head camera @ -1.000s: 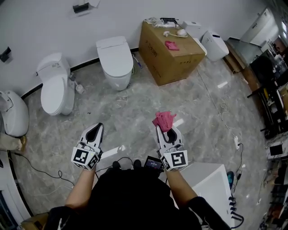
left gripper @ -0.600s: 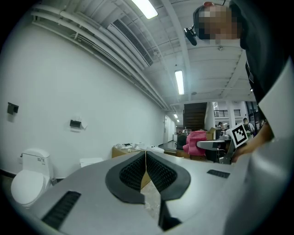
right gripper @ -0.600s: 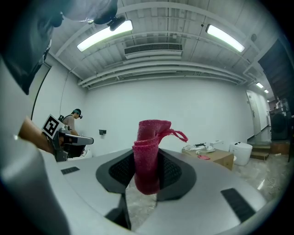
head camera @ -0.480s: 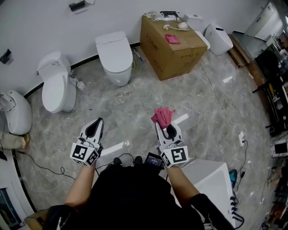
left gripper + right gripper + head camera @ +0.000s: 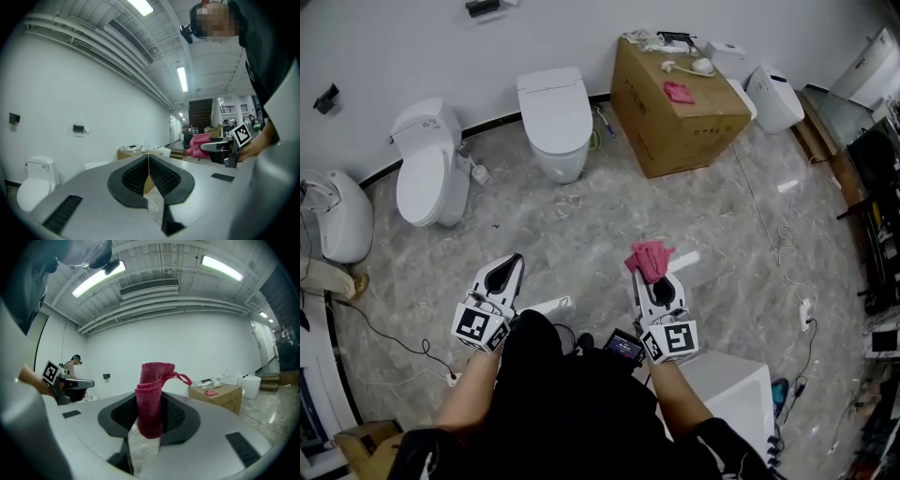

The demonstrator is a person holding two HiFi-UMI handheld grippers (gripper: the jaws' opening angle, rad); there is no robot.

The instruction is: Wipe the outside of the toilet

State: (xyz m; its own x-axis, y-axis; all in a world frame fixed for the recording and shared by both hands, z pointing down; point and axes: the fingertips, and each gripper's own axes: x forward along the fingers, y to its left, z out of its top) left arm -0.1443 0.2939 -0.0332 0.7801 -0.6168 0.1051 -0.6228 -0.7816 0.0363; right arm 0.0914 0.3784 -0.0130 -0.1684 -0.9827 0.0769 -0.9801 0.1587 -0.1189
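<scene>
Two white toilets stand against the far wall in the head view: one (image 5: 555,114) at centre with its lid down, another (image 5: 428,169) to its left. My right gripper (image 5: 652,270) is shut on a pink cloth (image 5: 649,257), which sticks up bunched between the pads (image 5: 151,399). My left gripper (image 5: 507,272) is shut with nothing in it; its pads meet in the left gripper view (image 5: 148,173). Both grippers hover over the marble floor, well short of the toilets.
A large cardboard box (image 5: 675,112) stands right of the centre toilet, with a second pink cloth (image 5: 679,92) and small items on top. More white fixtures sit at the far right (image 5: 775,97) and far left (image 5: 339,216). Cables trail across the floor (image 5: 769,225). A white box (image 5: 731,389) sits by my right side.
The view has shifted, so toilets and box sit a little further right in frame. Both grippers keep the same pose; the cloth stays clamped.
</scene>
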